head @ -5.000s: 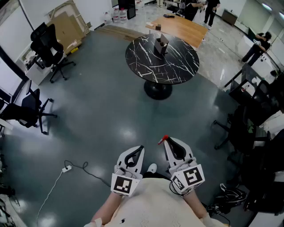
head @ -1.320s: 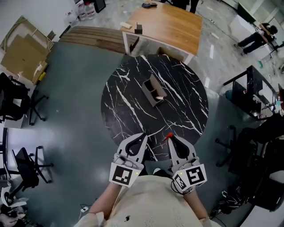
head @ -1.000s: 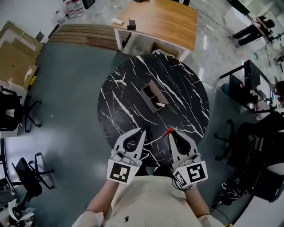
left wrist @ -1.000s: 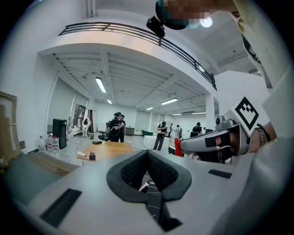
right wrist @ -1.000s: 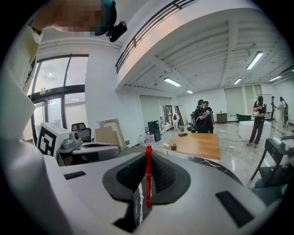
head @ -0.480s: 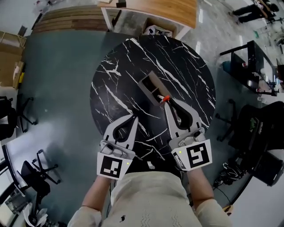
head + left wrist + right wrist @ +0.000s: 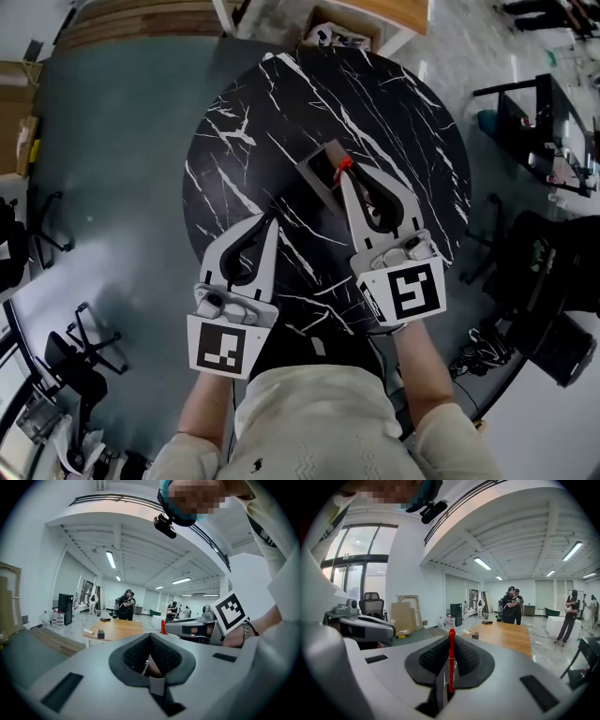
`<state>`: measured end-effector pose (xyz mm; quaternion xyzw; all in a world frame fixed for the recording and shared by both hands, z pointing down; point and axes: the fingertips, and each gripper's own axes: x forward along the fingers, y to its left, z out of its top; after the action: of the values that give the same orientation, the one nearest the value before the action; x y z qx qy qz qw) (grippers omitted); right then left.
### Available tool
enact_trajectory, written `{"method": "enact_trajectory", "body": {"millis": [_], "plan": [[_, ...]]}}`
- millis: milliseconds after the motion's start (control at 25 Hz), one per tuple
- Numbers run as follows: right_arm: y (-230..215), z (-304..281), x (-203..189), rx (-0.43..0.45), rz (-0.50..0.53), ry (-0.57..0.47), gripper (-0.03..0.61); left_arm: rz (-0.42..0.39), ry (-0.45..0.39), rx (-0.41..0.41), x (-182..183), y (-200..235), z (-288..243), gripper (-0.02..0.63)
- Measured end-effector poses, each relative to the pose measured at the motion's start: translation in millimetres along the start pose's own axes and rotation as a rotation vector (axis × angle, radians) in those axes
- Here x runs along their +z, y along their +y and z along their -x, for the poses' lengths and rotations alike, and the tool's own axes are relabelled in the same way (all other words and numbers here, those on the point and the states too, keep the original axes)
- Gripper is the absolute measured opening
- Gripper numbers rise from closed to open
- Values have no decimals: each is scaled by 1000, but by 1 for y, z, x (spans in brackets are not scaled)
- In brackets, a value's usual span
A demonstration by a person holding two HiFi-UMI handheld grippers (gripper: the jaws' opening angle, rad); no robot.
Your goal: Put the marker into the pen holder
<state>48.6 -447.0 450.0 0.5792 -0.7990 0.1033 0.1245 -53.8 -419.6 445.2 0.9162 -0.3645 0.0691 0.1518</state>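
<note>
Right gripper (image 7: 343,174) clamped on marker (image 7: 345,162), its tip over holder (image 7: 320,170), upper centre. Left gripper (image 7: 269,221) closed, empty, over table (image 7: 234,131).

Carried the marker (image 7: 343,163) in the right gripper (image 7: 344,172) from the table (image 7: 281,112)'s near edge to above the pen holder (image 7: 320,170).
</note>
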Motion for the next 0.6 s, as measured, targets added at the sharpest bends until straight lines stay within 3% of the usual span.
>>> {"method": "enact_trajectory", "body": {"millis": [400,600], "plan": [[-16,-33,-66,-40,-82,79,43,26,77,-25,-36,-2,-11,8],[-11,-37,-75,-27,-53,100,43,20,88,-37,-42,-4,-14,8]]}}
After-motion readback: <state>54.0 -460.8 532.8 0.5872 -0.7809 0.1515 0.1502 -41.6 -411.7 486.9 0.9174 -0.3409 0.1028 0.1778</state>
